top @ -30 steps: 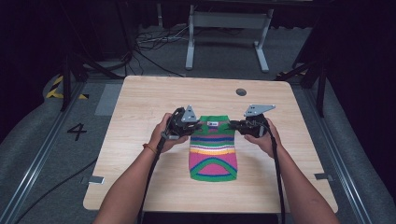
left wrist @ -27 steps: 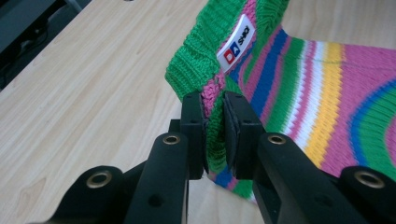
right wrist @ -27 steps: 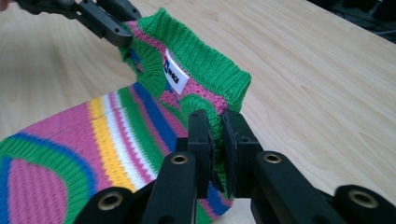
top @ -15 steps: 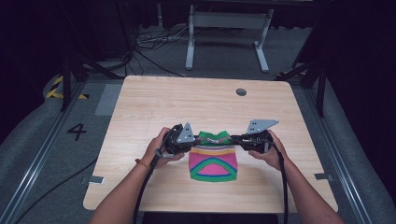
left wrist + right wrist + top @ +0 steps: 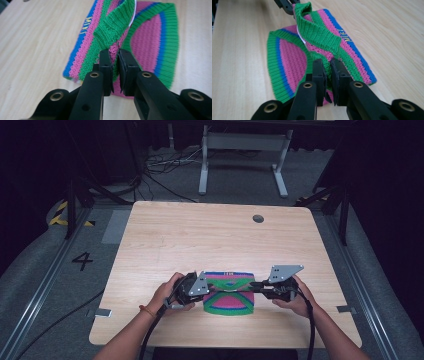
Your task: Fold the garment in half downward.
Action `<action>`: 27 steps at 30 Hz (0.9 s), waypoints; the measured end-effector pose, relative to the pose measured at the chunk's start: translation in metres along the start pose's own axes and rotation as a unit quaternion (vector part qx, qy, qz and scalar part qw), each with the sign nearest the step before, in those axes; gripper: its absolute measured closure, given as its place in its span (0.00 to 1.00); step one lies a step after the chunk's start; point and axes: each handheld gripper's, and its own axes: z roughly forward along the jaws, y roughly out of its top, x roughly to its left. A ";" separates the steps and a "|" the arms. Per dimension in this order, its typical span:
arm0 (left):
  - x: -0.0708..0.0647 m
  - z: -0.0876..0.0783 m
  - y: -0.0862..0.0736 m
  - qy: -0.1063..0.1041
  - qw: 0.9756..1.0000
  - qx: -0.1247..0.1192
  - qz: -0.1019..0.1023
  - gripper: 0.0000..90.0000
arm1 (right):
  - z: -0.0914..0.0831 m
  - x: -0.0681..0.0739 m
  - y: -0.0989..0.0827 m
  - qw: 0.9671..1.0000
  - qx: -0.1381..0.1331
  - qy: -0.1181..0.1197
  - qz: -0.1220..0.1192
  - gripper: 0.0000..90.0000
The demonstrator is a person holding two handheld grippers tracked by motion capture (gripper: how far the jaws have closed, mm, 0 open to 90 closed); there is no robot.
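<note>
- High view: striped knitted garment lies folded on the worktop.
- Left gripper clamps its left edge.
- Right gripper clamps its right edge.

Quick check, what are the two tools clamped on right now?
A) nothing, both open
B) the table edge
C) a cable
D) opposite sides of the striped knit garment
D: the left tool and right tool each pinch knit fabric of the striped garment from opposite sides, on the table.
</note>
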 end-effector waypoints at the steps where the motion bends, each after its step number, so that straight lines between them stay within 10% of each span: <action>1: -0.003 0.000 -0.001 -0.001 1.000 0.002 0.002 0.91 | 0.000 0.006 -0.001 1.000 0.003 0.002 -0.007 0.92; 13: -0.033 -0.005 -0.010 -0.032 0.998 0.041 0.022 0.84 | 0.002 0.033 -0.022 0.999 0.041 0.018 -0.017 0.89; 27: -0.027 -0.013 -0.009 -0.029 0.998 -0.010 -0.052 0.75 | -0.006 0.050 -0.020 1.000 0.016 -0.008 0.003 0.80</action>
